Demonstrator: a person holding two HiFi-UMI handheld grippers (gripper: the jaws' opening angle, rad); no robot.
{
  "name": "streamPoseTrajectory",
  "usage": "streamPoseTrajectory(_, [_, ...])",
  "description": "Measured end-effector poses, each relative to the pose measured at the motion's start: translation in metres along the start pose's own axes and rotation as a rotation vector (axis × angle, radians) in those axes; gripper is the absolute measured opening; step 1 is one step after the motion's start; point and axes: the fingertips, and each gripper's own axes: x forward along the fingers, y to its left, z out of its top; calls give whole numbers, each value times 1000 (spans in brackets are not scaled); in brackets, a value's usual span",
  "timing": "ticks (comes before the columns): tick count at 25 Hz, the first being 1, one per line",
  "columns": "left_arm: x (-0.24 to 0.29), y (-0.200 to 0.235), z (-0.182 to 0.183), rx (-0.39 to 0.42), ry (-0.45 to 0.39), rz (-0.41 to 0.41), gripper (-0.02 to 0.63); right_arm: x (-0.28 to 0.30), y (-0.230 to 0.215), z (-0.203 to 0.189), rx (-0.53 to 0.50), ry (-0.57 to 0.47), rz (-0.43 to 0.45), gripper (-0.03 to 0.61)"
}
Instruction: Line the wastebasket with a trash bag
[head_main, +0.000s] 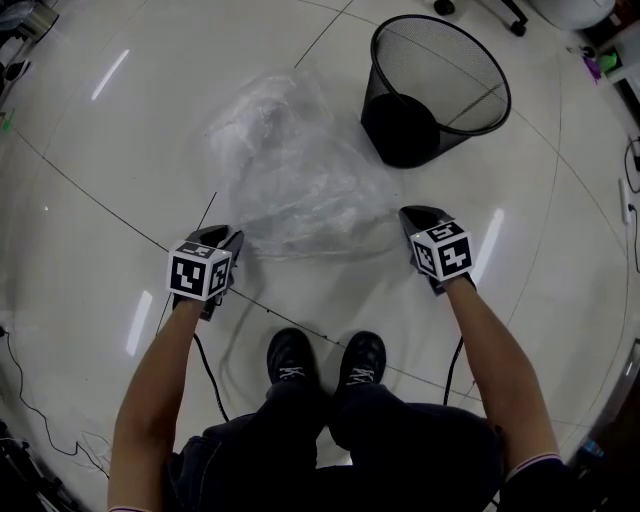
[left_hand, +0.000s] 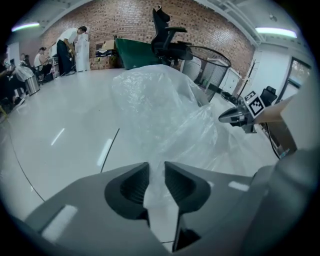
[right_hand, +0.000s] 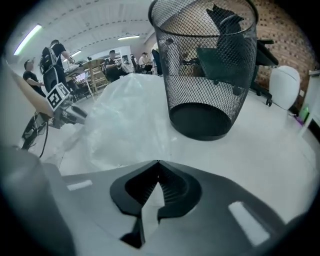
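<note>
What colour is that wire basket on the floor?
Black: a mesh wastebasket with a solid black bottom, clearest in the right gripper view.

Open floor (head_main: 120, 170) flanks the crumpled trash bag (head_main: 290, 175) lying beside the wastebasket (head_main: 440, 90)

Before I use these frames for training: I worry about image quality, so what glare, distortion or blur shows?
Head view: fisheye bends the floor seams, lamp streaks glare, the clear trash bag barely contrasts. Left gripper view: dark round vignette, left gripper soft up close. Right gripper view: same vignette, wastebasket mesh crisp.
</note>
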Motion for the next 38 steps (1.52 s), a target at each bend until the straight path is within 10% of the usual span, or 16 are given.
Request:
streamPoseTrajectory(2, [-2,-3,0,14,10,-2,24,-5,4,2,-6,-11,11,2])
streamPoseTrajectory(17, [-141,-23,65,153,-185,46,15,-131,41,68,-105,-200,-1,2])
streamPoseTrajectory(34, [-187,-65,102,204,-222,35,15,-41,80,-61,61,57,81,199])
streamPoseTrajectory(38, [-183,-66,106,206,-214,40,14,-32,79,-63,55,65,79,2])
